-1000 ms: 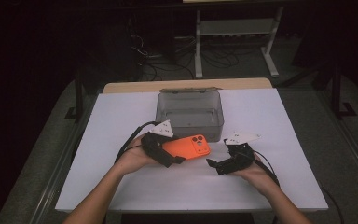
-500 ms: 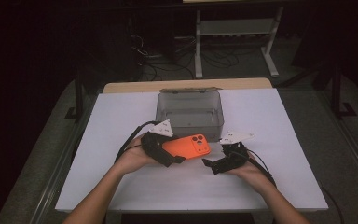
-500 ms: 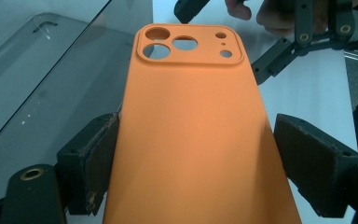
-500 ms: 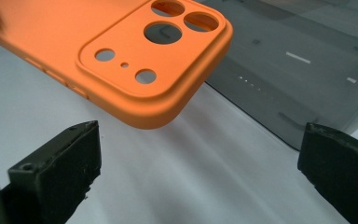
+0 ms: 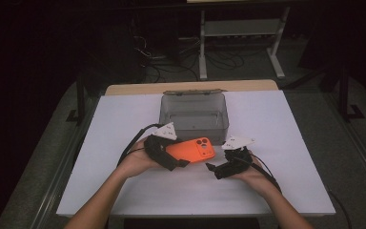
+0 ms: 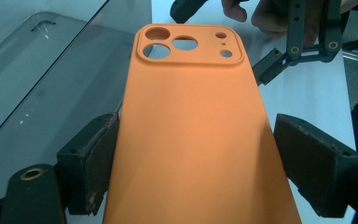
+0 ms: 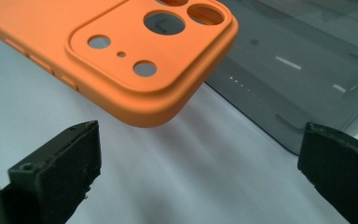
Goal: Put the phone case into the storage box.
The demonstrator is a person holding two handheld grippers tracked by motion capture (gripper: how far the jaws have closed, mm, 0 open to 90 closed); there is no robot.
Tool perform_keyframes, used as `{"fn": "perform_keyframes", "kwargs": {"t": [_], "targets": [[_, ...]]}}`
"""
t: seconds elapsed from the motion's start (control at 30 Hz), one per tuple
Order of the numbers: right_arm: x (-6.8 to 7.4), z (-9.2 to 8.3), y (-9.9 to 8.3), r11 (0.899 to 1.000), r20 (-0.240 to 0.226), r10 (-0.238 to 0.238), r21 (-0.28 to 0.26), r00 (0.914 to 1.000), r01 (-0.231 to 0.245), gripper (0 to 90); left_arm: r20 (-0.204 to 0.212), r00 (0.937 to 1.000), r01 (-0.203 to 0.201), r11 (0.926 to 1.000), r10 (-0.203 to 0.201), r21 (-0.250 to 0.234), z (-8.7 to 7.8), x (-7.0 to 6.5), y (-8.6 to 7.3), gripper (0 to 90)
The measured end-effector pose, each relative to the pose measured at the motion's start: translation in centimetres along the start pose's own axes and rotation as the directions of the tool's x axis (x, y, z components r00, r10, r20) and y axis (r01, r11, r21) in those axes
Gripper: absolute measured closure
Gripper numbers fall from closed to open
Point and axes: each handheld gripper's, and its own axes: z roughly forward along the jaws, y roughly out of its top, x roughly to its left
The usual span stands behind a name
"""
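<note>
An orange phone case [image 5: 190, 149] with camera cut-outs hangs just above the white table, in front of a clear grey box [image 5: 194, 126]. My left gripper [image 5: 174, 160] is shut on it, its pads pressing the two long edges of the case [image 6: 191, 107]. In its own view the left gripper [image 6: 198, 154] holds the lower half. My right gripper [image 5: 214, 169] sits to the right of the case, open. In its own view the right gripper [image 7: 200, 154] has wide-set jaws and the case's camera corner [image 7: 121, 46] lies just beyond them, untouched.
The clear grey box [image 7: 298, 70] stands open-topped at the table's middle, right behind the case. The white table top [image 5: 276, 119] stretches to both sides. Cables trail from both grippers toward the person. Dark floor and a metal stand lie beyond the far edge.
My right gripper has edged slightly left toward the case's camera end. The left gripper and the case have stayed in place.
</note>
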Motion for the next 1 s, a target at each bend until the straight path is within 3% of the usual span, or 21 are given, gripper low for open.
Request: {"fn": "perform_keyframes", "kwargs": {"t": [0.47, 1.0], "targets": [[0.34, 0.01, -0.03, 0.997, 0.047, -0.074, 0.005, 0.9961, 0.074, 0.0, 0.004, 1.0000, 0.000, 0.9999, 0.000, 0.011, 0.21, 0.03, -0.10, 16.6], [0.72, -0.09, 0.00, 0.987, 0.115, -0.162, 0.005, 0.9801, 0.162, 0.0, 0.005, 1.0000, 0.002, 0.9999, -0.002, 0.013, 0.23, 0.03, -0.13, 16.5]]}}
